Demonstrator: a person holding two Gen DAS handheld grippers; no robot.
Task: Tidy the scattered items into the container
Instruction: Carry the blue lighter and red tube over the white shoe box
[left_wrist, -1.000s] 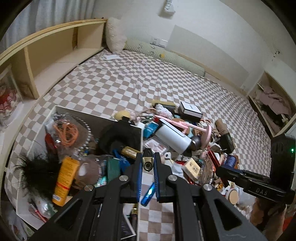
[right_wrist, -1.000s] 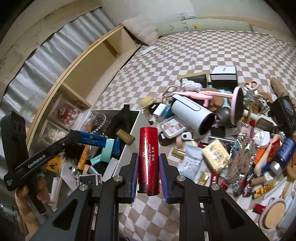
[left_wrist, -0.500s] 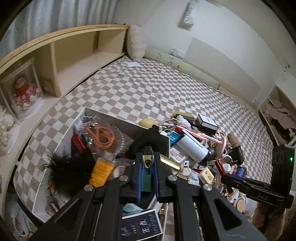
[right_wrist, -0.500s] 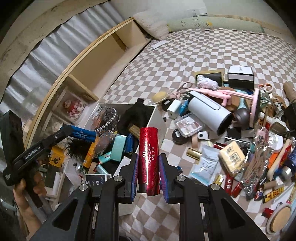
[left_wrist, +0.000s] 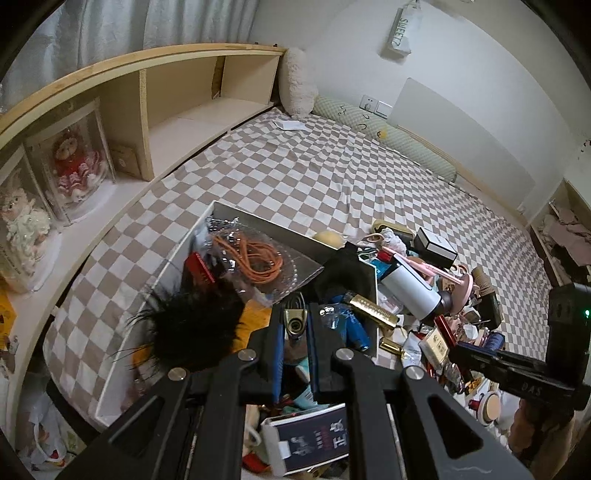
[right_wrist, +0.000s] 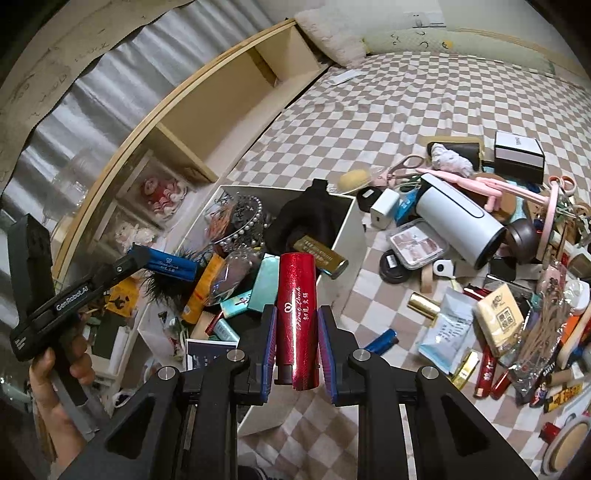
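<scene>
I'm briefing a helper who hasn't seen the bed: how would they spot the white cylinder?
On the checkered bedspread, look right of the white box, in the scattered pile. The white cylinder lies on its side there, the biggest item, with a dark slot along its body.

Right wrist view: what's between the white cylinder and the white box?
In the right wrist view, between the white cylinder and the white box lie a small white charger block and a blue item on checkered cloth.
</scene>
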